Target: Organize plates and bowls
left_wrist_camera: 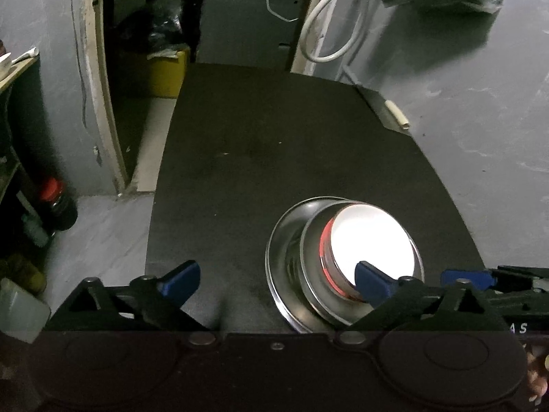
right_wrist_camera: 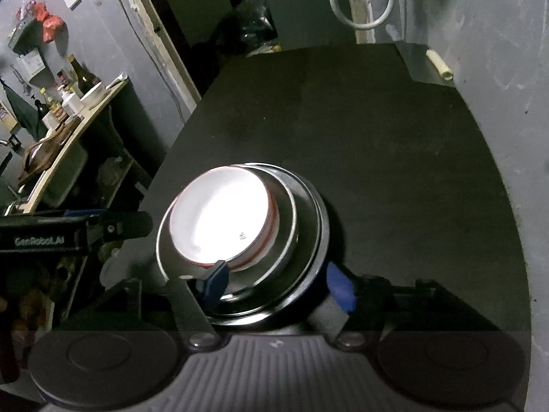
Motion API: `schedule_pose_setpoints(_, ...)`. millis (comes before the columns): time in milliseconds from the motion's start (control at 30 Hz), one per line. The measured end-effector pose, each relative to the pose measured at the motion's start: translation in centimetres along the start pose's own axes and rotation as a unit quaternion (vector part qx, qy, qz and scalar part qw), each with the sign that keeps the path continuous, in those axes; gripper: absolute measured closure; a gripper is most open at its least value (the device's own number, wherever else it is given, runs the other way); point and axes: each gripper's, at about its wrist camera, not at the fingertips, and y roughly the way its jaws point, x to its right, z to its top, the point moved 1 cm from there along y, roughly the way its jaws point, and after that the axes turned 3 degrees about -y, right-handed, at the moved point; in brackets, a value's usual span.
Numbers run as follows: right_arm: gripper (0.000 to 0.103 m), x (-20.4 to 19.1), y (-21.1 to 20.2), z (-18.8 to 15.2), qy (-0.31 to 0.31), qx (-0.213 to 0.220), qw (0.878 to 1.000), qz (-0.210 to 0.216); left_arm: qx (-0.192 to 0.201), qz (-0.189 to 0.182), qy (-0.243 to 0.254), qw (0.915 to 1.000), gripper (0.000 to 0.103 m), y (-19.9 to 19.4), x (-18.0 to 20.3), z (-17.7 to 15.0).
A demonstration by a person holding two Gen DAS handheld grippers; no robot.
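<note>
A stack sits on the black table (left_wrist_camera: 260,144): a white bowl with a red band (left_wrist_camera: 374,240) inside a steel bowl (left_wrist_camera: 312,274), on a steel plate (left_wrist_camera: 278,257). The same stack shows in the right wrist view: white bowl (right_wrist_camera: 219,219), steel bowl (right_wrist_camera: 284,254), plate (right_wrist_camera: 315,240). My left gripper (left_wrist_camera: 278,279) is open, just left of the stack, its right finger over the white bowl's near rim. My right gripper (right_wrist_camera: 278,283) is open, its fingers straddling the near edge of the stack. The right gripper's tip (left_wrist_camera: 466,276) shows at the stack's right.
The table's left edge drops to a grey floor with a red-capped jar (left_wrist_camera: 56,202) and a yellow bin (left_wrist_camera: 168,72). A white cable (left_wrist_camera: 329,24) hangs at the back. A shelf with bottles (right_wrist_camera: 68,99) stands to the left. The left gripper's body (right_wrist_camera: 68,230) sits left of the stack.
</note>
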Motion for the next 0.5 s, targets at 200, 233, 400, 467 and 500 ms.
schedule_pose_setpoints(200, 0.013, -2.5, -1.7, -1.4, 0.008, 0.034, 0.998, -0.047, 0.024, -0.009, 0.019, 0.9995, 0.001, -2.2, -1.3, -1.3)
schedule_pose_setpoints(233, 0.011, -2.9, -2.0, -1.8, 0.008, 0.039, 0.998, -0.052, 0.032, -0.01, 0.023, 0.9992, 0.001, -2.7, -1.5, -1.6)
schedule_pose_setpoints(400, 0.006, -5.3, -4.1, -3.7, 0.015, 0.071, 0.994, -0.081, 0.047, -0.015, 0.032, 0.9983, 0.001, -4.6, -2.7, -3.1)
schedule_pose_setpoints(467, 0.002, -6.0, -5.1, -4.6, 0.022, 0.087, 0.992, -0.09, 0.049, -0.02, 0.04, 0.9978, 0.001, -5.1, -2.9, -3.5)
schedule_pose_setpoints(500, 0.002, -6.1, -5.4, -4.8, 0.025, 0.092, 0.991, -0.094, 0.051, -0.022, 0.045, 0.9975, 0.001, -5.5, -3.0, -3.8)
